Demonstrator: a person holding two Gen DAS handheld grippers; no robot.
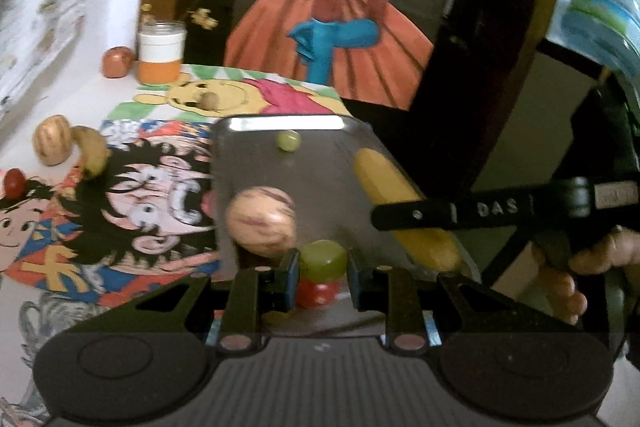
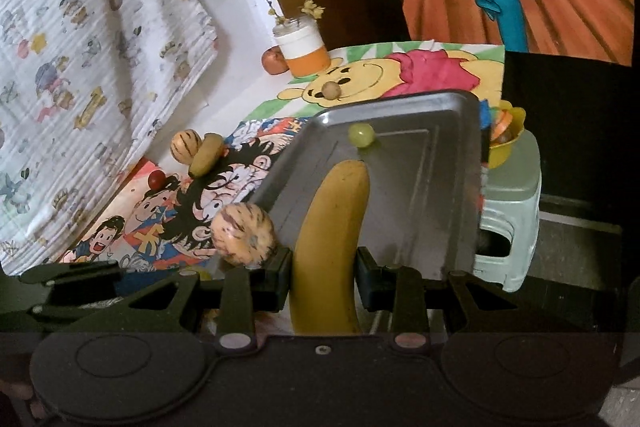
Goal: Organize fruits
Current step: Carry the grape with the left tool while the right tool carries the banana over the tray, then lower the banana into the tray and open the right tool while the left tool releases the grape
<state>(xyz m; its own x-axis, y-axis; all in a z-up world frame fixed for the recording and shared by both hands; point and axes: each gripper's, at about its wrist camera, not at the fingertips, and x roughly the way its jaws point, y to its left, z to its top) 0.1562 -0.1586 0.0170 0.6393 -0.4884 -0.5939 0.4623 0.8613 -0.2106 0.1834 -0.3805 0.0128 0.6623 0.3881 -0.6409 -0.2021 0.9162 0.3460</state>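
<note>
A metal tray [image 1: 320, 171] [image 2: 420, 167] lies on cartoon-printed mats. On it are a small green grape [image 1: 289, 140] [image 2: 361, 135] and a striped pale melon-like fruit [image 1: 262, 221] [image 2: 243, 235] at its left side. My left gripper [image 1: 323, 261] is shut on a larger green grape [image 1: 324, 255] above the tray's near end. A red tomato [image 1: 318, 293] shows just beneath that grape; whether it is held I cannot tell. My right gripper [image 2: 325, 261] is shut on a yellow banana [image 2: 332, 227] [image 1: 384, 183], which stretches over the tray.
Left of the tray lie a second striped fruit [image 1: 52, 141], a small banana [image 1: 92, 151] and a cherry tomato [image 1: 14, 181]. A brown nut [image 1: 209, 101], a reddish fruit [image 1: 118, 62] and a jar [image 1: 162, 53] stand farther back. A yellow bowl [image 2: 508, 143] sits on a stool [image 2: 512, 211] to the right.
</note>
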